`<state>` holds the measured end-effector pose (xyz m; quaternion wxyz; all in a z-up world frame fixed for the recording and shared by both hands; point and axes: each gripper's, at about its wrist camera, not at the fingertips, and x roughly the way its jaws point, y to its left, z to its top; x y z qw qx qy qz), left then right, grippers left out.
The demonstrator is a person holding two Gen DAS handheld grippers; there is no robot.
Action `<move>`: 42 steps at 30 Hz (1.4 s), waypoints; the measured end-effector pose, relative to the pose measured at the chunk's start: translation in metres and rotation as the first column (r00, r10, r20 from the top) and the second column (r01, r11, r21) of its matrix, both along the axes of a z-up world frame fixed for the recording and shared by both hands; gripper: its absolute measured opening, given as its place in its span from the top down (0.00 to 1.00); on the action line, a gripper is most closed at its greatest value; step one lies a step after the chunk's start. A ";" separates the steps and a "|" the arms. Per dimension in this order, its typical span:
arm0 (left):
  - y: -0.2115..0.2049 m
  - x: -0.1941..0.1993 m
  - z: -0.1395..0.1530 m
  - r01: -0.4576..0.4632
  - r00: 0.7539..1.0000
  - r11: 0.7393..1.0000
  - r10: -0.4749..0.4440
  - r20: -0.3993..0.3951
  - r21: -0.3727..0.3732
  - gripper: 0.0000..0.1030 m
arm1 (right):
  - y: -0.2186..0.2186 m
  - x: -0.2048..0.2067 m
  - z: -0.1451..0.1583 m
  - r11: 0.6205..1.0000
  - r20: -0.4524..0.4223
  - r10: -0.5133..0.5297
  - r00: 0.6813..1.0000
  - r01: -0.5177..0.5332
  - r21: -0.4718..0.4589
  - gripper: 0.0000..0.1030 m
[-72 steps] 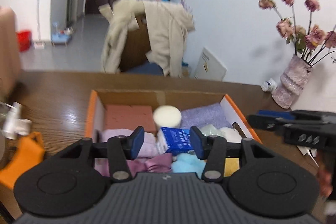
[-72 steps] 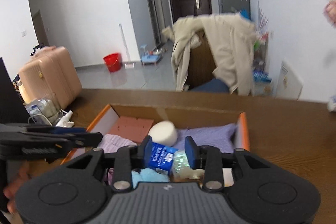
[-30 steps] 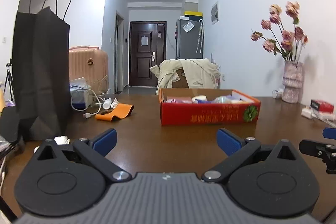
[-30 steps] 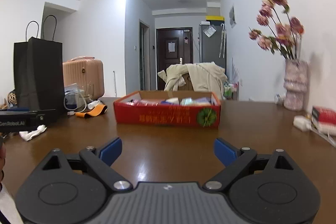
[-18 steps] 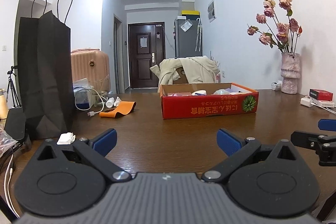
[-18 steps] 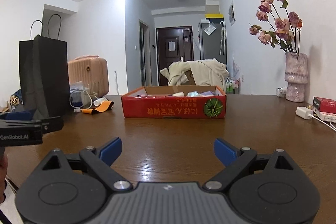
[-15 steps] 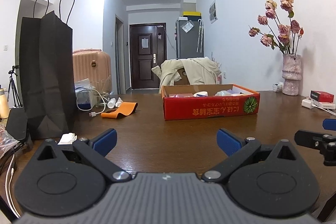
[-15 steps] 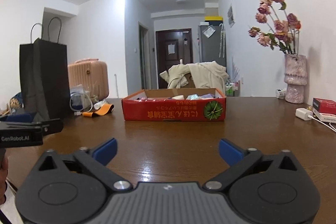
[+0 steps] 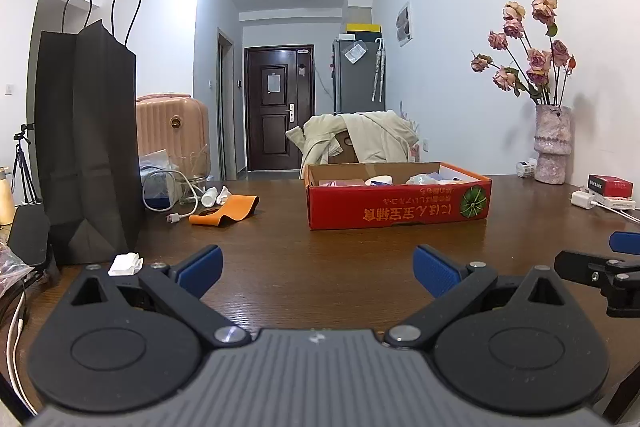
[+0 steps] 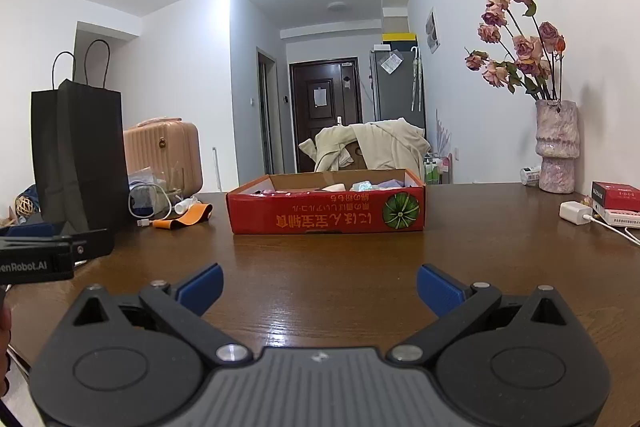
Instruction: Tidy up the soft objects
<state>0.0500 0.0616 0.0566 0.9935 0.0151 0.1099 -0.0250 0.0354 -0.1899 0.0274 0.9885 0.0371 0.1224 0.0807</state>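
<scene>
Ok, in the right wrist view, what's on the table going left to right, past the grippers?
Black paper bag → orange strap → red cardboard box holding the soft objects → white charger → small red box at the far right edge.

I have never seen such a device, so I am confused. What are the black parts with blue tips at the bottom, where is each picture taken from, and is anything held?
These are not robot arms. A person holds one pair of tongs in each hand, and a fisheye camera on each looks forward along its two fingers. One picture comes from the left tongs, the other from the right tongs. Both are open and hold nothing.

On the brown table stands a red cardboard box with soft things inside, only partly visible. Left of it are an orange strap, a white cable and a tall black paper bag. At the right stand a vase of dried roses and a white charger.
</scene>
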 end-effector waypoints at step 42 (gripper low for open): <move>0.001 -0.002 0.003 0.004 1.000 1.000 -0.004 0.024 0.009 0.00 | -0.003 0.000 -0.004 1.000 -0.006 -0.017 1.000 0.018 0.012 0.00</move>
